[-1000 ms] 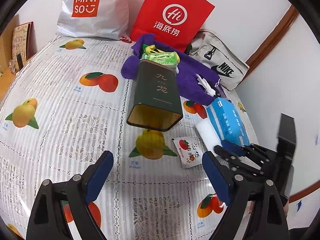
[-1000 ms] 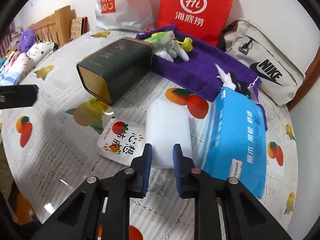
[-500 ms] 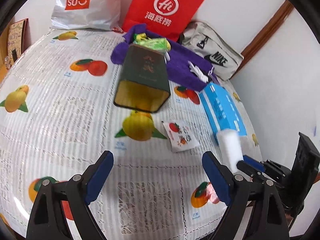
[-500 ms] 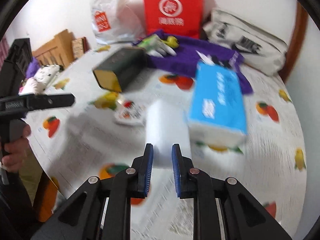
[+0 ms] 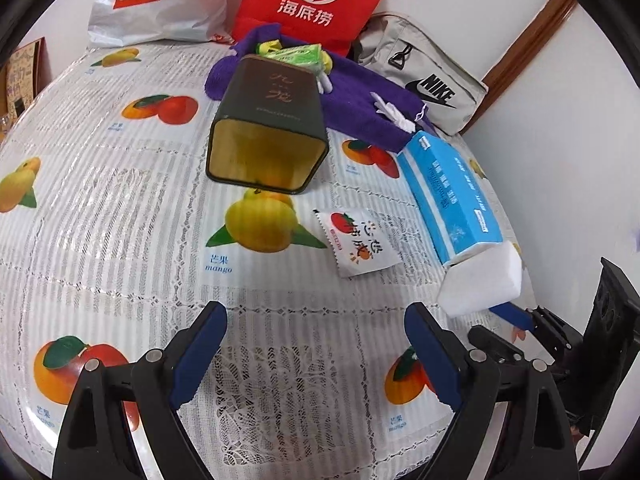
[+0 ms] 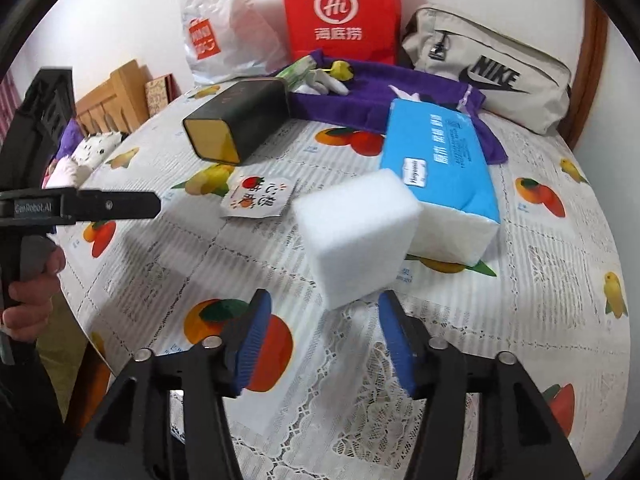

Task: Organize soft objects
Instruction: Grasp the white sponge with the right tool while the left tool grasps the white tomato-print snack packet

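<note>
The round table (image 5: 100, 208) has bare fruit-print cloth across its near and left parts, while bags crowd the far edge by the wall. A blue tissue pack (image 6: 440, 160) lies near the right edge. The white sponge (image 6: 356, 240) sits tilted and blurred just beyond the right gripper (image 6: 324, 332), whose jaws have just been opening, pads off it. The left gripper (image 5: 316, 352) gapes wide, holding nothing. Whether the sponge rests on the table is unclear.

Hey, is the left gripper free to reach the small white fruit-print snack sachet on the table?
Probably yes: the left gripper is open and empty, and only bare tablecloth lies between it and the sachet.
</note>
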`<control>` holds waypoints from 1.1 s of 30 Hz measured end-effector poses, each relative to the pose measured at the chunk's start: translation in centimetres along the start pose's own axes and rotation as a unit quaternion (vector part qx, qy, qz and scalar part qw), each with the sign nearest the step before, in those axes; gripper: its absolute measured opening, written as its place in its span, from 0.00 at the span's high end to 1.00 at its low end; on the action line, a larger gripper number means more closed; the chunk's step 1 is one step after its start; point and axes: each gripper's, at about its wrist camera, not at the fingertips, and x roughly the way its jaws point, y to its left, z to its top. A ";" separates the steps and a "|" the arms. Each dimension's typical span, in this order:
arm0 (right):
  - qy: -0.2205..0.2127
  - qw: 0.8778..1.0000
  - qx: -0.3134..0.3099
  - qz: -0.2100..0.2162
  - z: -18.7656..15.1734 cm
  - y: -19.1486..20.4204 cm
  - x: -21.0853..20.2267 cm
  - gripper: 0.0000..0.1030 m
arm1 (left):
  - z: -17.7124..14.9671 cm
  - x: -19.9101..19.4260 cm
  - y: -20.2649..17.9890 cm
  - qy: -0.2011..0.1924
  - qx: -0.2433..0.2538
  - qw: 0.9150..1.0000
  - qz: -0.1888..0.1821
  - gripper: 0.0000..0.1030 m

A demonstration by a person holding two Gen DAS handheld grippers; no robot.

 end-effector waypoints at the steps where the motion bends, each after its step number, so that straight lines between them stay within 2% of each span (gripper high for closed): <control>1: -0.003 1.000 0.008 0.002 -0.1 -0.3 0.0 0.38 | 0.0 0.2 0.0 0.002 -0.001 1.000 0.000 0.13; 3: -0.012 1.000 0.024 0.007 0.0 -0.7 0.1 0.37 | -0.1 0.6 0.0 0.006 0.000 1.000 0.001 0.13; 6: -0.030 0.998 0.047 0.011 0.4 -1.1 0.5 0.30 | -0.2 1.3 -0.4 0.013 0.005 1.000 0.001 0.13; 11: -0.054 0.997 0.062 0.004 1.2 -1.3 2.1 0.30 | -0.4 2.1 -0.8 0.023 0.013 1.000 0.007 0.13; 12: -0.059 0.997 0.058 -0.005 1.3 -1.2 2.4 0.35 | -0.3 2.2 -0.9 0.023 0.014 1.000 0.007 0.13; 13: -0.061 0.997 0.054 -0.011 1.3 -1.2 2.6 0.49 | -0.3 2.3 -0.9 0.023 0.015 1.000 0.007 0.13; 18: -0.060 0.997 0.041 -0.007 0.9 -1.3 1.8 0.48 | 0.4 2.7 -1.6 0.015 0.026 1.000 0.007 0.13; 27: -0.043 0.998 0.050 -0.016 -1.4 -3.3 0.2 0.47 | 2.1 6.1 -5.2 -0.001 0.091 0.993 0.075 0.13; 31: -0.041 0.997 0.064 -0.012 -2.1 -4.4 0.0 0.47 | 2.7 7.2 -6.2 -0.014 0.089 0.993 0.075 0.12; 33: -0.043 0.997 0.069 -0.007 -2.4 -4.8 -0.1 0.47 | 3.0 8.0 -7.0 -0.016 0.099 0.990 0.095 0.12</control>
